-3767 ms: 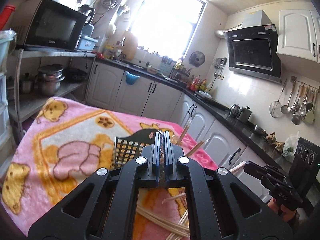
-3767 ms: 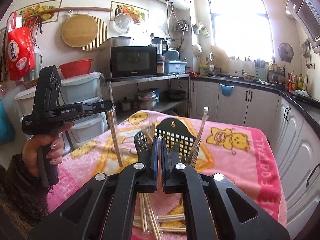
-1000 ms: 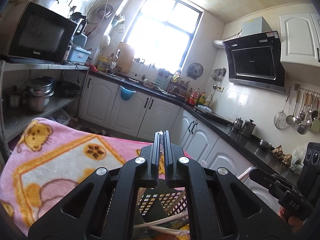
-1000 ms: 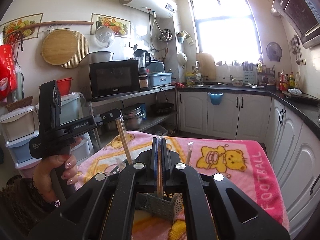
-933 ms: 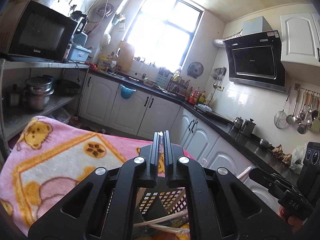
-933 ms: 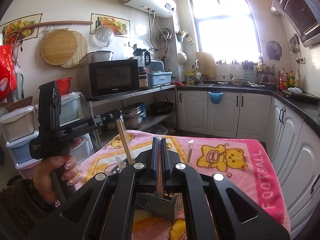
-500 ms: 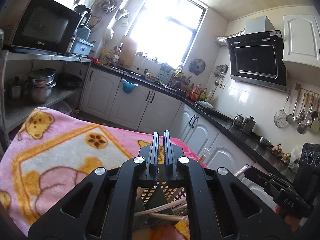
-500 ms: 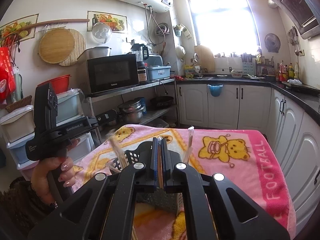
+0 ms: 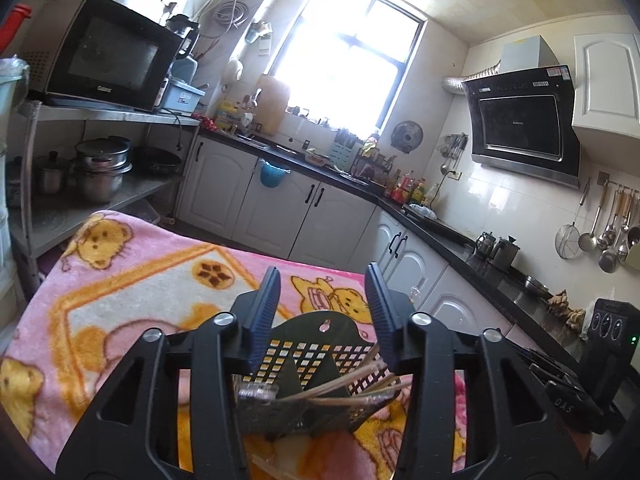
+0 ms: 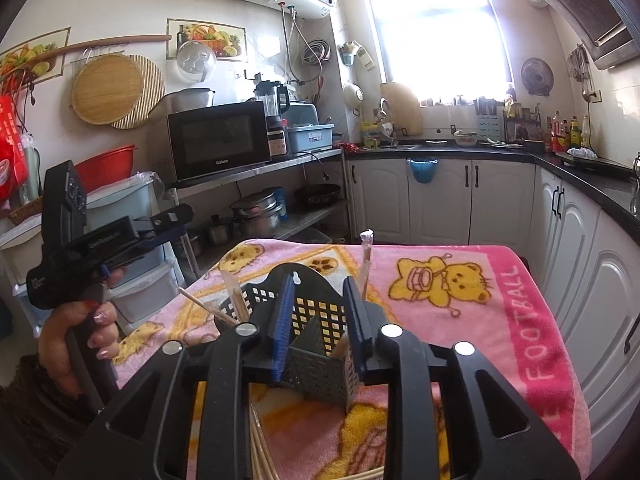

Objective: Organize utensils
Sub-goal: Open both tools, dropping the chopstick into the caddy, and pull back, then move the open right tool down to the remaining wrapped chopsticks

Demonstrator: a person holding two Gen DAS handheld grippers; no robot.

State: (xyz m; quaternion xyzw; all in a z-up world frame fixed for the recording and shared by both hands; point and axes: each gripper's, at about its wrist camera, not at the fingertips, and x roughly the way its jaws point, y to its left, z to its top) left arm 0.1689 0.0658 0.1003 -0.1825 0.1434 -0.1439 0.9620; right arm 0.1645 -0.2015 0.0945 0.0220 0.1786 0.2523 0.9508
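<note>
A black perforated utensil holder (image 9: 316, 364) stands on the pink blanket, also in the right wrist view (image 10: 316, 316). Several wooden chopsticks (image 9: 344, 390) stand and lean in its compartments; one wrapped chopstick (image 10: 365, 258) sticks up at its right. My left gripper (image 9: 322, 312) is open and empty just above the holder, and shows from the side in the right wrist view (image 10: 168, 220). My right gripper (image 10: 318, 320) is open and empty, jaws astride the holder's near side. Loose chopsticks (image 10: 262, 452) lie on the blanket below it.
The table has a pink bear-print blanket (image 10: 460, 280). A metal shelf with microwave (image 10: 218, 144) and pots (image 10: 256, 210) stands left. White cabinets and a black counter (image 10: 500, 152) run behind and to the right. Part of the right gripper's handle (image 9: 576, 404) shows at the lower right.
Both grippers opened and let go of their chopsticks, which now stand in the holder. Both views have dropped lower, closer to the holder.
</note>
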